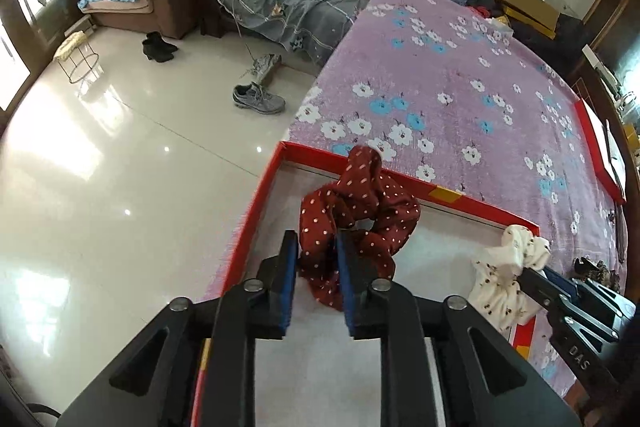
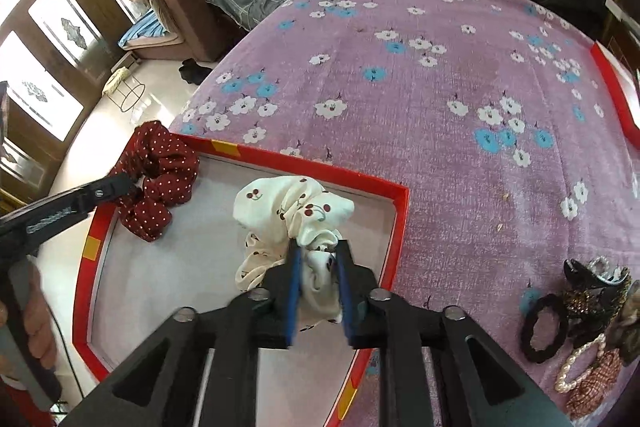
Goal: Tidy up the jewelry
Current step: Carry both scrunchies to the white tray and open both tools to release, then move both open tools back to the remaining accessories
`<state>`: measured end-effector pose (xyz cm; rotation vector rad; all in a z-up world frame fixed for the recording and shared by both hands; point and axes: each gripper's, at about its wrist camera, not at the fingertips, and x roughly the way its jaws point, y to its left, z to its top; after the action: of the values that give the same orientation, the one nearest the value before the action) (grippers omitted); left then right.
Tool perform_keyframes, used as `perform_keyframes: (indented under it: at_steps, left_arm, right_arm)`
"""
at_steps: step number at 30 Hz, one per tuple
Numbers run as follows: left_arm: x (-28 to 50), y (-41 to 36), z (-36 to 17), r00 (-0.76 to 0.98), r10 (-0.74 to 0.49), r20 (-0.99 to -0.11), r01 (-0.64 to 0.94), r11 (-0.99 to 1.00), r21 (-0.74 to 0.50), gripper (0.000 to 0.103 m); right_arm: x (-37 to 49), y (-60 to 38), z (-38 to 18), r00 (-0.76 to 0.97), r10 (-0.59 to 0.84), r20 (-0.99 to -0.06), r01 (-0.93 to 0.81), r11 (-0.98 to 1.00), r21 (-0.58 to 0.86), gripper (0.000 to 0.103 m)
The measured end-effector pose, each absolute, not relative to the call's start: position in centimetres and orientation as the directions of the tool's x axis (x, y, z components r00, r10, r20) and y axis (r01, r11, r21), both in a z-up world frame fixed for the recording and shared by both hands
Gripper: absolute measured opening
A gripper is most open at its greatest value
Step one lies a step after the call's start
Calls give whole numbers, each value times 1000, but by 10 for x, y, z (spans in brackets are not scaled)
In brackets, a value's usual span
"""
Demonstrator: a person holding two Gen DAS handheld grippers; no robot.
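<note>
Red box (image 2: 400, 227) lies on the floral bed cover (image 2: 440, 87). Inside: two scrunchies. Left claw (image 1: 316, 247) slightly spread, red dotted scrunchie (image 1: 360, 195) between its pads at the box's 10 o'clock corner. Right claw (image 2: 318, 259) slightly spread around the cherry-print scrunchie (image 2: 288, 203). Accessory heap (image 2: 592, 315) at 4 o'clock outside: black hair tie, claw clip, pearl strand.

Two scrunchies lie in one red box (image 2: 400, 223), a dark red dotted scrunchie (image 2: 160, 183) at its far left and a cream cherry-print scrunchie (image 2: 292, 211) nearer the middle, while one black hair tie (image 2: 545, 327), one pearl string (image 2: 576, 359) and one black claw clip (image 2: 592, 283) sit on the bed (image 2: 400, 99) at near right.
</note>
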<state>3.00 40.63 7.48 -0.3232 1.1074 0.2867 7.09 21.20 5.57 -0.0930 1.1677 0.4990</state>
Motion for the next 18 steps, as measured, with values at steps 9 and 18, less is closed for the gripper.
perform_keyframes:
  at_steps: [9, 18]
  left_arm:
    - [-6, 401, 119, 495, 117, -861, -404, 908, -109, 40]
    - [-8, 347, 133, 524, 24, -851, -322, 931, -172, 45]
  right_arm:
    - [55, 202, 80, 352, 338, -873, -431, 886, 170, 40]
    - [27, 122, 95, 377, 354, -856, -333, 914, 231, 51]
